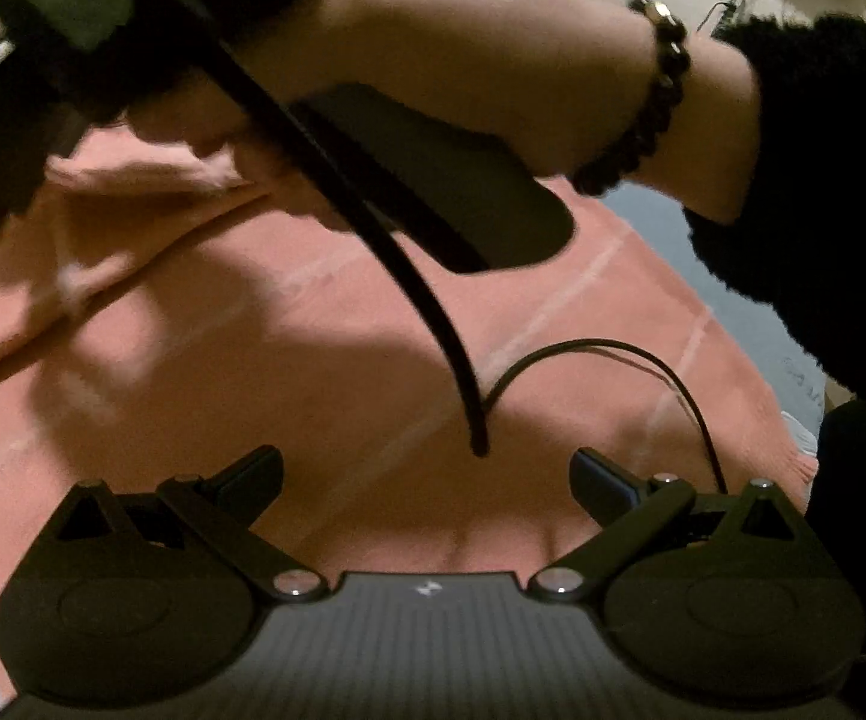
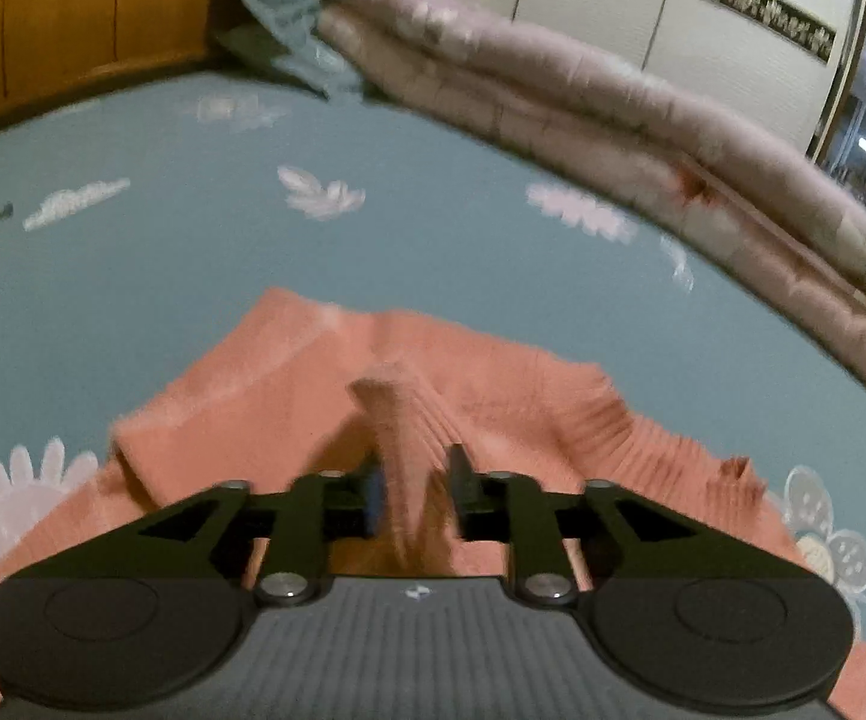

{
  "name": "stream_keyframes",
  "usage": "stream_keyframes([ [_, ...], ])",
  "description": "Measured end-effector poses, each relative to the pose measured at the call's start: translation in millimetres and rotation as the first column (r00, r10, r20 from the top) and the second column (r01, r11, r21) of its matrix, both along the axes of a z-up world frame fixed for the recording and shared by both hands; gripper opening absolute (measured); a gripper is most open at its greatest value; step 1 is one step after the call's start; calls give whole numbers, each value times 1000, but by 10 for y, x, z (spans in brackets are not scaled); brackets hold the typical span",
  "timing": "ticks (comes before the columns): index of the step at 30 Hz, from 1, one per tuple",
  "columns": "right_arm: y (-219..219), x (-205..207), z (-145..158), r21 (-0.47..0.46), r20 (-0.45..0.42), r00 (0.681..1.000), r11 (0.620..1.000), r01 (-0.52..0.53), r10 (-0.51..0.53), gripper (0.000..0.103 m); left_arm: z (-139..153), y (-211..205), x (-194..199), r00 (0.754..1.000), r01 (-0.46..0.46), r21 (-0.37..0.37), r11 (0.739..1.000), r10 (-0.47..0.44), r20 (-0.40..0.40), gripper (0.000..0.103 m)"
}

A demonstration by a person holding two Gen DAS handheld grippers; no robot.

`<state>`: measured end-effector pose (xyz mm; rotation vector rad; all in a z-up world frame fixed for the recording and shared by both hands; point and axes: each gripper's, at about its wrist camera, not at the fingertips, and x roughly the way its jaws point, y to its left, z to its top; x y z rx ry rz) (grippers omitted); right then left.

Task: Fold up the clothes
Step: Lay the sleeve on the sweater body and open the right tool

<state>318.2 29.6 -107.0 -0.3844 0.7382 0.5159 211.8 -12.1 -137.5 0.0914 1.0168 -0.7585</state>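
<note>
On the blue floral bedsheet (image 2: 192, 276) the salmon sweater (image 2: 288, 408) lies flat, running away from me; its ribbed cuff (image 2: 408, 420) stands between my right gripper (image 2: 414, 501), whose parted pads don't visibly pinch it. My left gripper (image 1: 426, 474) hovers wide, empty, farther off.

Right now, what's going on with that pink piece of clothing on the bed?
A person is folding a salmon-pink sweater spread on a blue flowered bedsheet, with a hand-held gripper in each hand. The right hand-held gripper has a raised ribbed fold of the sweater between its partly parted fingers. The left hand-held gripper is wide open over the fabric, holding nothing. A folded quilt lies further back.
</note>
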Motion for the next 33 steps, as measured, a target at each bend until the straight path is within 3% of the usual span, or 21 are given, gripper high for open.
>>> stream_keyframes([
  [2, -80, -53, 22, 13, -22, 1000, 1000, -3, 3, 41, 34, 24, -22, 1000, -5, 5, 1000, 5, 4, 101],
  [5, -492, -274, 276, 98, -5, 1000, 995, 18, -18, 55, 107, 78, -59, 1000, -11, 21, 1000, 11, 25, 101],
  [6, -678, -360, 375, 133, 4, 999, 991, 32, -32, 62, 137, 104, -68, 999, -17, 31, 999, 16, 36, 101],
  [9, -1415, -647, 609, 225, 27, 989, 965, 136, -146, 69, 227, 174, -26, 997, -51, 70, 996, 47, 63, 101],
  [11, -1863, -785, 626, 237, 40, 965, 941, 243, -259, 69, 304, 176, 55, 994, -79, 103, 992, 70, 87, 101],
  [15, -2623, -976, 429, 172, 80, 887, 882, 438, -455, 69, 427, 103, 289, 983, -134, 155, 979, 111, 148, 101],
  [18, -3008, -985, 189, 161, 38, 848, 841, 517, -529, 66, 511, 49, 582, 966, -198, 186, 962, 160, 201, 101],
  [20, -3131, -986, 60, 160, 7, 860, 850, 502, -510, 64, 519, -3, 791, 955, -244, 188, 951, 201, 219, 101],
  [24, -3017, -894, -97, 97, 34, 899, 897, 431, -436, 64, 403, -78, 1201, 923, -354, 152, 923, 319, 214, 101],
  [28, -2841, -785, -232, 13, 80, 917, 920, 392, -391, 64, 248, -94, 1431, 909, -408, 120, 905, 389, 151, 101],
  [30, -2839, -717, -287, 3, 89, 903, 907, 421, -419, 64, 136, -97, 1513, 902, -428, 149, 892, 409, 139, 101],
  [33, -3025, -642, -326, 13, 33, 851, 852, 523, -523, 64, 29, -93, 1534, 898, -436, 220, 873, 408, 164, 103],
])
